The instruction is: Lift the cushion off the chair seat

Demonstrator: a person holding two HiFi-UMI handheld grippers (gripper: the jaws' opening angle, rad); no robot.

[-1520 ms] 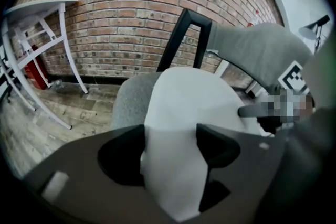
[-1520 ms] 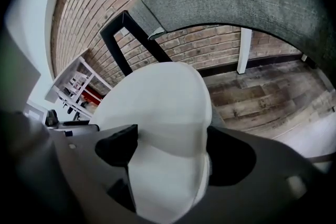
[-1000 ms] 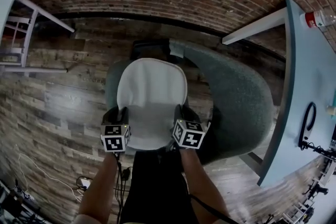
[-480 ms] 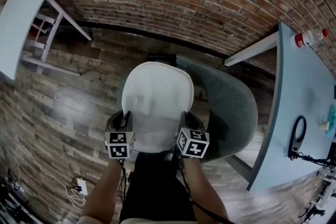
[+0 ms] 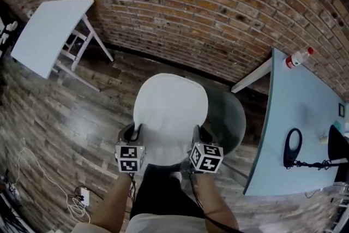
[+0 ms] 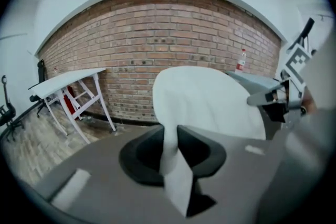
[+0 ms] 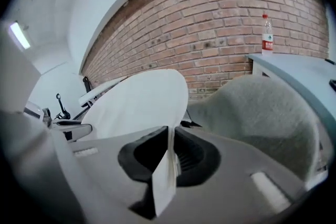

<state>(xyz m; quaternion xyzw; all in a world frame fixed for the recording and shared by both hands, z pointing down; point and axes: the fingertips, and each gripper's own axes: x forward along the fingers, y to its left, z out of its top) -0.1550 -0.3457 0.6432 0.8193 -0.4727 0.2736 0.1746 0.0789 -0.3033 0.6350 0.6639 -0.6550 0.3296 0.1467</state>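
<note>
- Fingers (image 6: pixel 144 152) on your left gripper (image 6: pixel 169 136) pinch the near edge of the white cushion (image 5: pixel 170 112). They have just been closing, and the edge is between them.
- Fingers on your right gripper (image 7: pixel 169 139) are clamped on the same near edge, further to the right.
- You hold the cushion up in front of you, over the grey chair (image 5: pixel 232 120). It looks to be clear of the seat, so the lift seems nearly done.
- You only have a thin bit of the edge on each side. If one pinch is weak, that side could slip out and the cushion would swing or fall.
- If you pull your hands apart, the edge could tug out of the fingers.
- On your right is a blue tabletop (image 5: pixel 305 101). Swing the cushion that way and it could bump it.
- A bottle (image 5: pixel 299 57) with a red cap stands at the far end of that tabletop, well away from the cushion. I cannot tell what is in it.
</note>
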